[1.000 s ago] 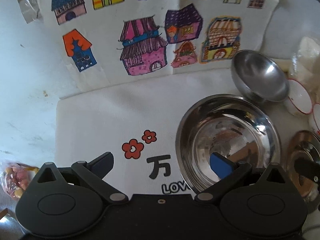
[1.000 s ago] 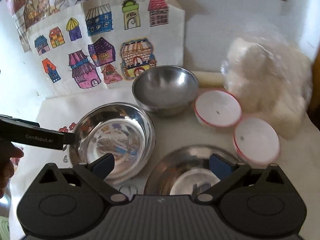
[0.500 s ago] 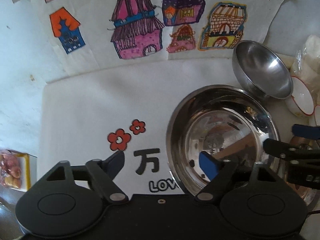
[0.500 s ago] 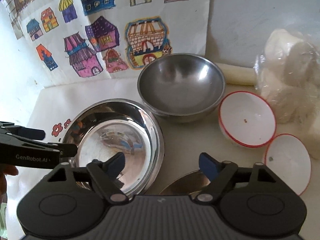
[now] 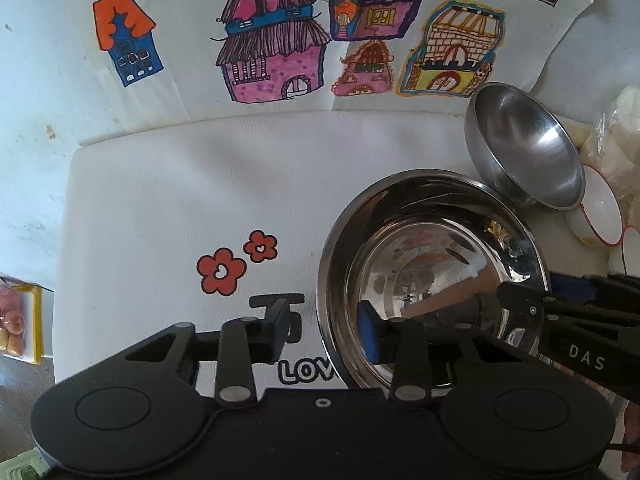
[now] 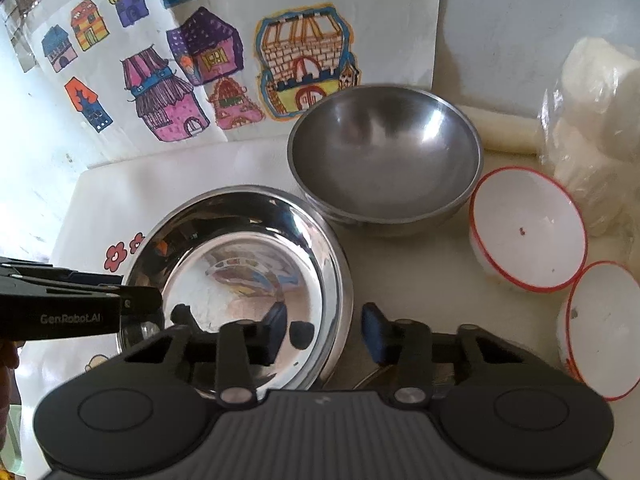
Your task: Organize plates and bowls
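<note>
- The surface point(image 6: 404, 276) carries everything we count here, and a white cloth point(image 5: 180, 200) printed with two red flowers covers its left part.
- One sheet of coloured house drawings point(image 5: 280, 40) stands at the back, behind the cloth.
- One shiny steel dish point(image 5: 432, 240), wide and shallow, sits upright on the right edge of the cloth. We see only reflections inside it.
- One deep steel bowl point(image 6: 384, 160) stands just behind the dish, very close to its far rim. We cannot tell whether they touch.
- One clear bag point(image 6: 592, 92) at the far right holds white lumps.
- Two white bowls with red rims stand to the right of the steel bowl. The nearer to it point(image 6: 528, 232) has a few dark specks inside, and the second point(image 6: 604, 320) is just beside the first.
- The left claw point(image 5: 324, 320) has just been closing. It straddles the dish's left rim, one finger on the cloth side and one inside. We cannot tell whether its pads press.
- The right claw point(image 6: 324, 328) has also just been closing. It straddles the dish's right rim, and again we cannot tell whether it grips.
</note>
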`<action>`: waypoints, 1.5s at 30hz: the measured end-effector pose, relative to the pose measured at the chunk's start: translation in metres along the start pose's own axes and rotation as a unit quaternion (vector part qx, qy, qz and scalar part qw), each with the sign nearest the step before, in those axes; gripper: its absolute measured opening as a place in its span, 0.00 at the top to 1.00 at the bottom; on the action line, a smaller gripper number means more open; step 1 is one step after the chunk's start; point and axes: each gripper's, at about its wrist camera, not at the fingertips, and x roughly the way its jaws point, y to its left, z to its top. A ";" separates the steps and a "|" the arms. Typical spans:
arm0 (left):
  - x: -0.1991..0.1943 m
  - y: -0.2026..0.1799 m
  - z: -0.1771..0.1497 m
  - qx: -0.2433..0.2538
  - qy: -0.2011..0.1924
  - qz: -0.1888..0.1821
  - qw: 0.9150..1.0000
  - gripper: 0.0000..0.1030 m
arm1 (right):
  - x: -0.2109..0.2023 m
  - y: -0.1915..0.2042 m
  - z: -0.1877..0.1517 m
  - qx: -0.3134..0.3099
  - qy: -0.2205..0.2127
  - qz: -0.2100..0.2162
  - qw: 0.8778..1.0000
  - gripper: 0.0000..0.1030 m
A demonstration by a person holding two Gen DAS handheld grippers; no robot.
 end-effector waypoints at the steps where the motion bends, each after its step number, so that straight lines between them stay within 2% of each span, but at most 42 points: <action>1: 0.000 0.000 0.000 -0.001 0.001 0.000 1.000 0.69 | 0.002 0.000 0.000 0.004 0.006 0.001 1.000 0.71; 5: 0.002 0.000 0.002 -0.002 0.004 -0.004 1.000 0.82 | 0.004 -0.005 0.000 0.016 0.010 -0.002 1.000 0.79; 8: 0.002 -0.001 0.001 -0.002 0.006 -0.007 1.000 0.86 | 0.005 -0.009 0.000 0.021 0.011 -0.003 1.000 0.85; 14: -0.003 0.004 0.000 -0.006 0.002 -0.006 1.000 0.87 | 0.003 -0.010 -0.002 0.027 0.011 0.004 1.000 0.86; 27: -0.037 0.011 -0.010 0.001 -0.021 -0.020 1.000 0.87 | -0.031 0.003 -0.014 0.027 -0.011 0.020 0.999 0.88; 37: -0.071 0.005 -0.038 0.037 -0.036 -0.045 0.998 0.87 | -0.079 0.010 -0.046 0.047 -0.035 0.017 0.998 0.87; 45: -0.077 -0.002 -0.067 0.074 -0.015 -0.073 0.995 0.87 | -0.111 0.015 -0.085 0.067 -0.039 0.009 0.997 0.87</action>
